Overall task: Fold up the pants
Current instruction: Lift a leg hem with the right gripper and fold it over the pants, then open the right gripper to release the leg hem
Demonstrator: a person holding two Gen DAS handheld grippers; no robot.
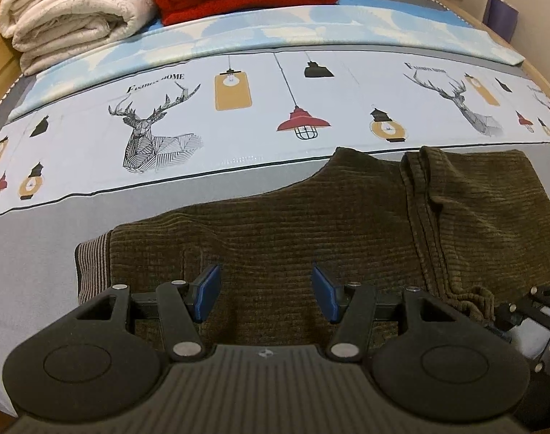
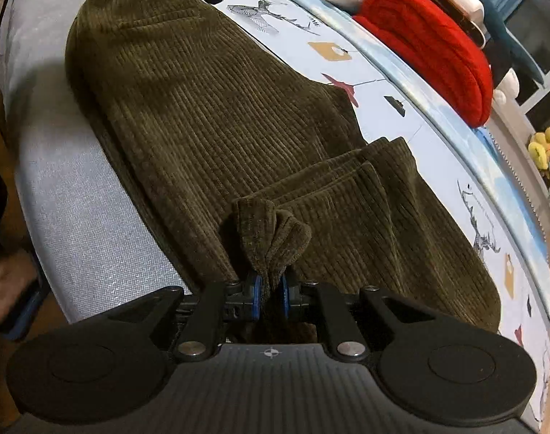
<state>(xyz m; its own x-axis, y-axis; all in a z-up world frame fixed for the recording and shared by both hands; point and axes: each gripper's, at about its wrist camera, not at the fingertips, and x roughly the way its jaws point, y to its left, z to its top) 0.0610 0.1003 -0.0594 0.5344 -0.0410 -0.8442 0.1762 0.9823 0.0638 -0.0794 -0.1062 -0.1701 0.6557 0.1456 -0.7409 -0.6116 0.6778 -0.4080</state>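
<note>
On bed: pants (image 1: 311,224) flat | right tool (image 2: 270,289) pinching hem | left tool (image 1: 266,289) spread

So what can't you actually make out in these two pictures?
- Pants: the near edge is hidden behind the right tool in the right wrist view, so I can't see how much cloth it pinches.
- Waistband: partly covered by the left tool in the left wrist view.
- Yellow toys: small and cut off at the right wrist view's edge.
- Lettering on the sheet: too small to read fully.
</note>
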